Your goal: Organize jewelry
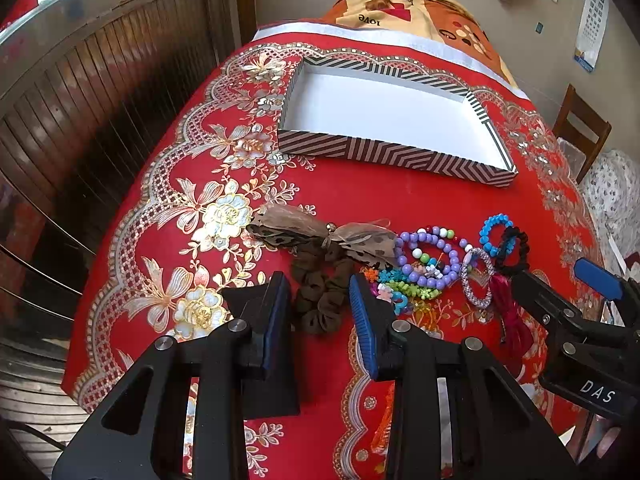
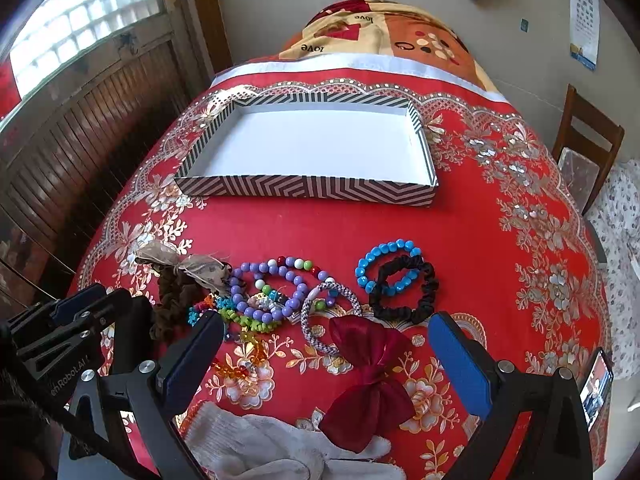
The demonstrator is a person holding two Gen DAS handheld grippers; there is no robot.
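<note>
The left claw (image 1: 320, 312) stood open, its two pads on either side of the brown scrunchie (image 1: 324, 292) with nothing gripped. To the right lay the purple bead bracelet (image 1: 430, 256), the blue bead bracelet (image 1: 496, 234) and a black scrunchie (image 1: 514, 252). Farther away sat the striped tray (image 1: 400, 156) on the red worktop (image 1: 360, 200).

In the right wrist view, the right claw (image 2: 326, 354) was opened wide over the dark red bow (image 2: 370, 384), holding nothing. A white glove (image 2: 256, 448) lay at the near edge.
</note>
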